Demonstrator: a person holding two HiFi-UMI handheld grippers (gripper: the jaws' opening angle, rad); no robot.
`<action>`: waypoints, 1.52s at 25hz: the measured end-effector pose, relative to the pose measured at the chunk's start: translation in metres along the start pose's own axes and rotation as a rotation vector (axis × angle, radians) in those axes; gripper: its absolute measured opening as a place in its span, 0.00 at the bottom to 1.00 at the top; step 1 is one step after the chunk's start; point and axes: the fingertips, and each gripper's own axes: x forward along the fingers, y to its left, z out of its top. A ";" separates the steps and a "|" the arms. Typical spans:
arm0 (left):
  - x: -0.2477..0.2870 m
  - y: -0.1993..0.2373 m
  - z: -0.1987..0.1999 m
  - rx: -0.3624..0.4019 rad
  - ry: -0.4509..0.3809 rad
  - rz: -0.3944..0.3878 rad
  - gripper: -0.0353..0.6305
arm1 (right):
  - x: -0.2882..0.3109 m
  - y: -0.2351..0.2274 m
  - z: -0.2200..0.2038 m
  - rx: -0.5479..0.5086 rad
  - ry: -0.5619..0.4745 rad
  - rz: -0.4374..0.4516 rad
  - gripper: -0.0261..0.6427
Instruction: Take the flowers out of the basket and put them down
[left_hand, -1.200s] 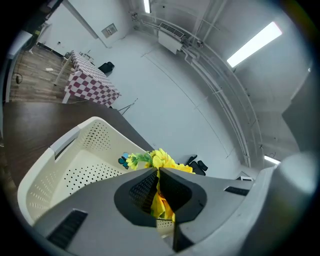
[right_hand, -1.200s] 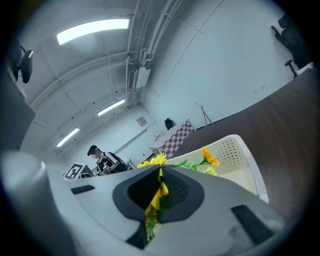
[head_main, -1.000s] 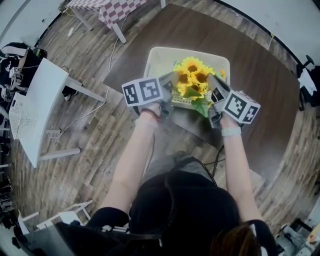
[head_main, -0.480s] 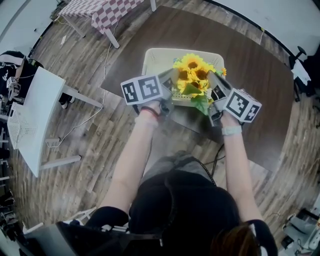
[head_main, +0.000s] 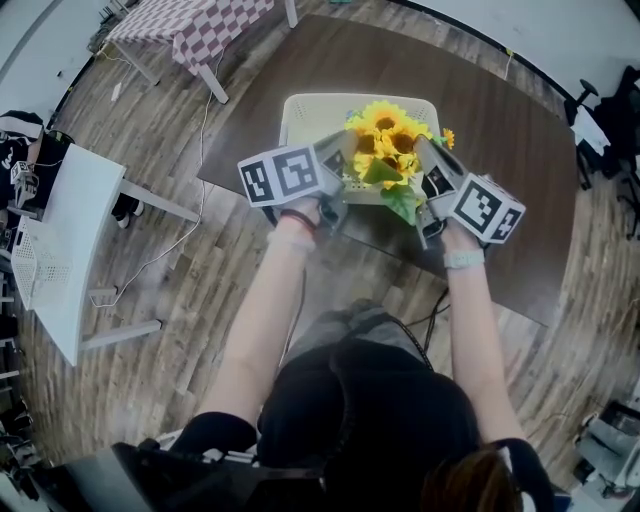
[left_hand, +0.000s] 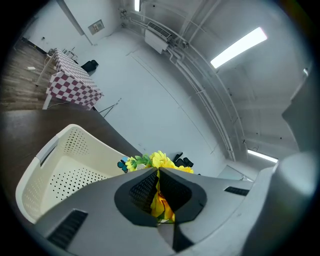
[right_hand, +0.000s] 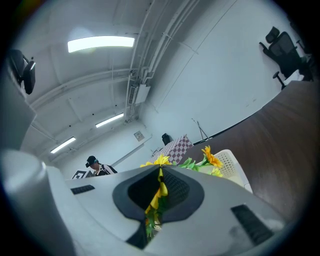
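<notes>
Both jaws are clenched on the flowers (head_main: 388, 148), which hang between my left gripper (head_main: 338, 168) and right gripper (head_main: 424, 165), the basket (head_main: 300, 112) below them. The hold is thin and soft; it may tear or slip, dropping the bunch back in.

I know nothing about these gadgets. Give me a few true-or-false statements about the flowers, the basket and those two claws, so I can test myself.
1. The left claw and the right claw are both shut on the sunflowers. True.
2. The basket is dark blue. False: it is cream.
3. The basket stands on a dark brown table. True.
4. A checked cloth lies under the basket. False: it covers another table farther off.
</notes>
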 end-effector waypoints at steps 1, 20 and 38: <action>-0.001 -0.002 0.000 0.002 -0.002 -0.005 0.06 | -0.002 0.001 0.001 0.001 -0.007 -0.004 0.05; -0.003 -0.050 -0.009 0.062 0.000 -0.079 0.06 | -0.051 0.014 0.020 0.005 -0.101 -0.017 0.05; 0.013 -0.096 -0.054 0.084 0.097 -0.185 0.06 | -0.118 0.001 0.021 0.030 -0.192 -0.112 0.05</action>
